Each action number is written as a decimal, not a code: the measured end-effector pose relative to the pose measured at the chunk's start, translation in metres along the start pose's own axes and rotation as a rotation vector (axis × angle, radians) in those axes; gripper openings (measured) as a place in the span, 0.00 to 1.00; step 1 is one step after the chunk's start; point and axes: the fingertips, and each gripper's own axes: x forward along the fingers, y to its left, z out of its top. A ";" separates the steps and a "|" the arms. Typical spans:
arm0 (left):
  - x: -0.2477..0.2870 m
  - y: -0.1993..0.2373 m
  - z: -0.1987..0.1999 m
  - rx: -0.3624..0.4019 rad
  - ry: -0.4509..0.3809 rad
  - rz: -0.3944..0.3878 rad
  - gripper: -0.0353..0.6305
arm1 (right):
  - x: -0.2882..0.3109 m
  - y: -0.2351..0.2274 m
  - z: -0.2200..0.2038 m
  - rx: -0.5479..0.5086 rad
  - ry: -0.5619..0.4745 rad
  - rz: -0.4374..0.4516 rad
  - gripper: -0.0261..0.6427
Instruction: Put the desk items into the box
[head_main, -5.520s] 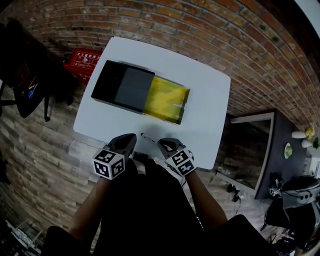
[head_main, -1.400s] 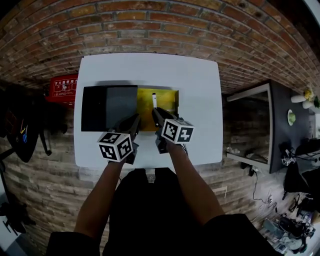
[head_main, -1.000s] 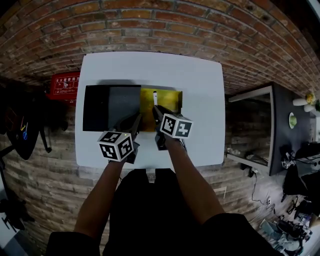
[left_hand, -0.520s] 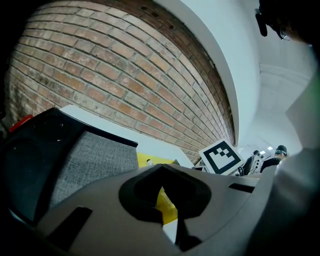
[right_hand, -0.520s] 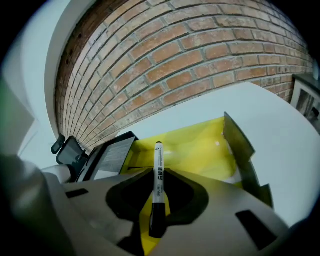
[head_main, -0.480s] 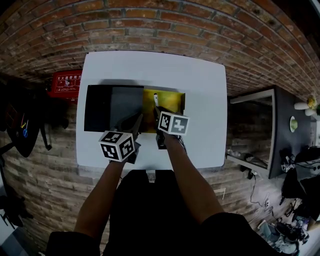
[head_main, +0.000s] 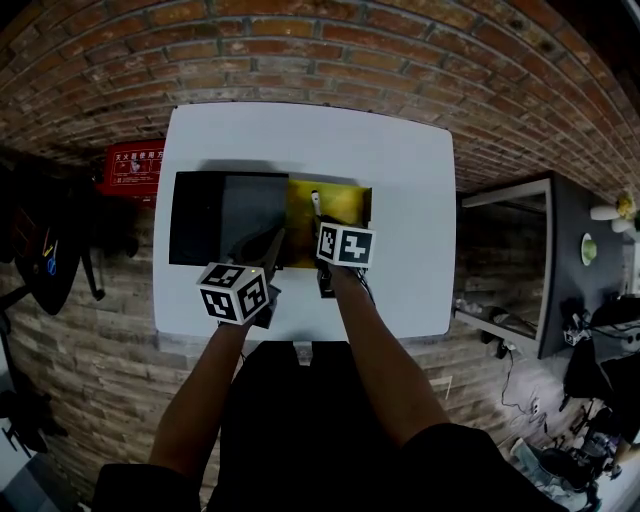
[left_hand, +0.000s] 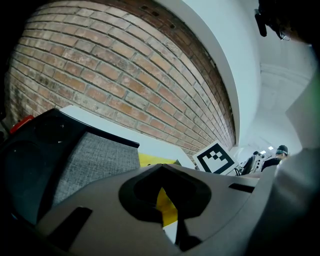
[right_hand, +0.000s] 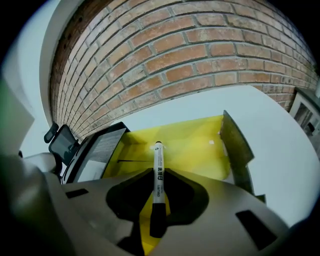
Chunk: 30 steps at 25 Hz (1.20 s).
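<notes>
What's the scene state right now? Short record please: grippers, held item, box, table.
right gripper: shut on the white marker, not yet released
marker position: over the yellow tray, far end pointing away from the person
left gripper: jaws together, nothing between them, at the box's near edge
box: black, grey sleeve covering its middle, yellow tray exposed at the right end
table: white, box lying on it
</notes>
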 end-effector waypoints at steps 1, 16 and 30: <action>0.000 0.000 0.000 0.000 -0.001 0.000 0.07 | 0.000 0.000 -0.001 -0.006 0.004 -0.001 0.16; -0.002 0.004 0.003 -0.001 -0.001 0.015 0.07 | 0.003 -0.004 -0.005 -0.047 0.050 -0.022 0.17; -0.008 0.003 0.011 0.012 -0.018 0.020 0.07 | -0.006 -0.001 -0.003 -0.037 0.018 0.016 0.21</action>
